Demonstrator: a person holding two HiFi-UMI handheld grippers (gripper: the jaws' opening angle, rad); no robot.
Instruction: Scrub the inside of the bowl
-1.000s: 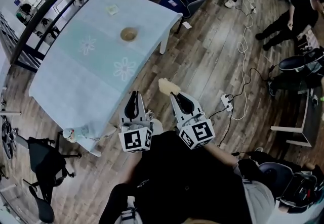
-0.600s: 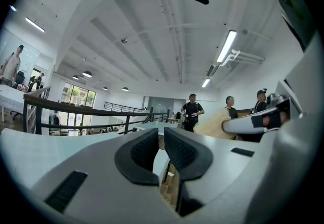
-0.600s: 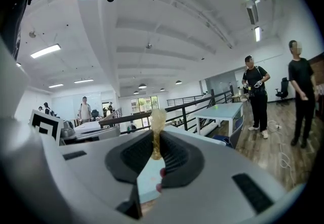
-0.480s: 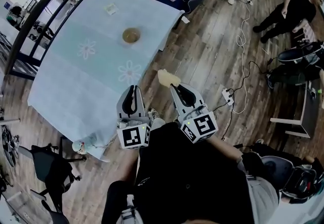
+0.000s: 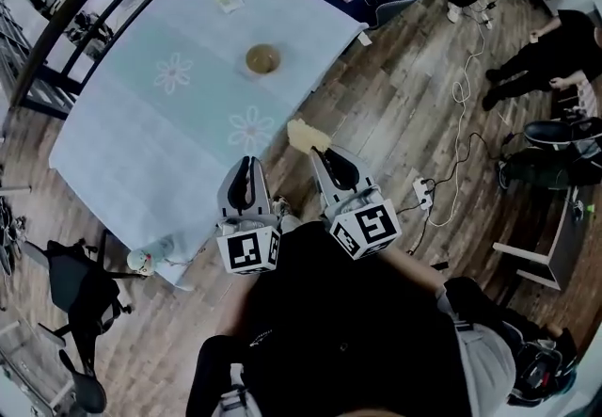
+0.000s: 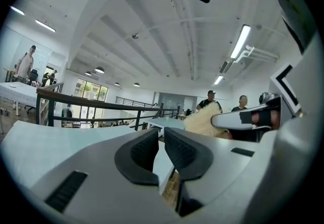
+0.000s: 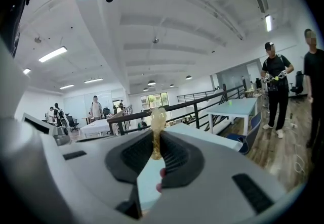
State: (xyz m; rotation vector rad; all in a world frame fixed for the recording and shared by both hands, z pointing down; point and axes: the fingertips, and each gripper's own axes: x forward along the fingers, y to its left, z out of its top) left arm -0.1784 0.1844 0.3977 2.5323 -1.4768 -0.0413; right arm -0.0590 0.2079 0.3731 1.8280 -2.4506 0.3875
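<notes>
The right gripper (image 5: pixel 324 157) pinches a soft, squashy sponge (image 5: pixel 302 135) by its near end; the left gripper (image 5: pixel 246 167) has its jaws narrowly parted and empty. The bowl (image 5: pixel 262 58), well ahead of both on the table (image 5: pixel 160 137), looks light and may skid unless steadied at the rim.

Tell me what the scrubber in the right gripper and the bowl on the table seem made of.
Scrubber: pale yellow, fuzzy, ragged-edged, squeezed thin between the jaws of the right gripper; likely soft sponge or fibre pad. Bowl: tan-brown, dull, no glare; perhaps wood, too small to tell.
</notes>
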